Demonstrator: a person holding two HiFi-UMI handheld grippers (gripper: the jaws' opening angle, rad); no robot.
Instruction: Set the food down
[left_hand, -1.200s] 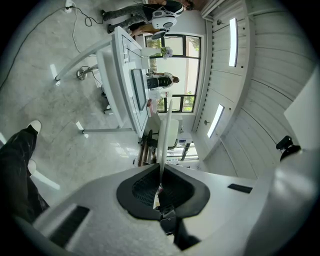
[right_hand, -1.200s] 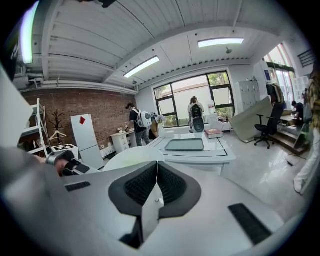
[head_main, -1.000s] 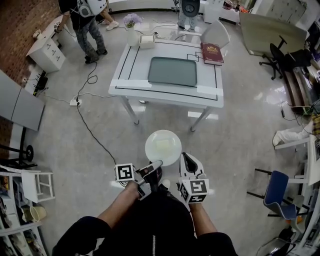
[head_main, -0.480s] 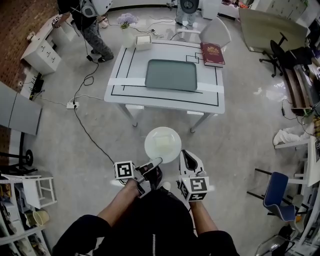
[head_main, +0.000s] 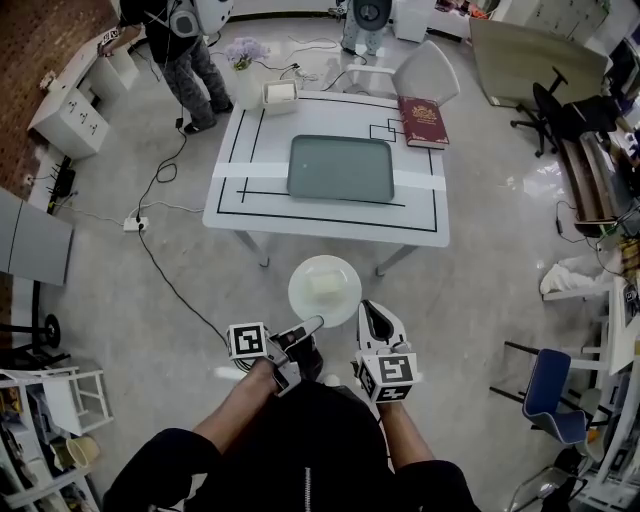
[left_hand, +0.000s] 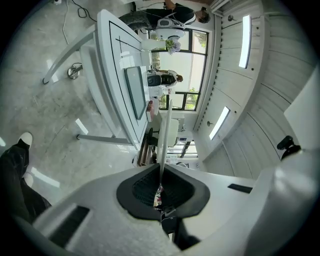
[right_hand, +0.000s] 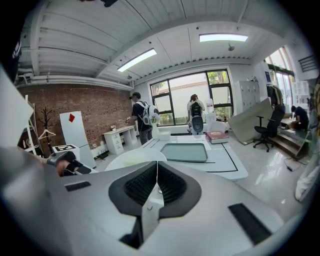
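Task judged approx. halfway: the food (head_main: 327, 285) is not yet set down. It lies as a pale piece on a white plate (head_main: 300, 282), which is held in the air just short of the counter's (head_main: 420, 208) near edge, i.e. not on it. The plate rim is clamped by the fingers of the left gripper (head_main: 310, 327) and is seen edge-on between them in the left gripper view. The fingers of the right gripper (head_main: 371, 312) are pressed together w/ nothing seen between them, near the plate's rim on the side away from the counter.

Left to do: plate to be brought over the counter, lowered (prob. onto the grey tray (head_main: 340, 167) at the counter's middle) & released.

Writing: none legible. A gold emblem is borne by the red book (head_main: 423, 121) at the counter's far right corner, too small to be read.
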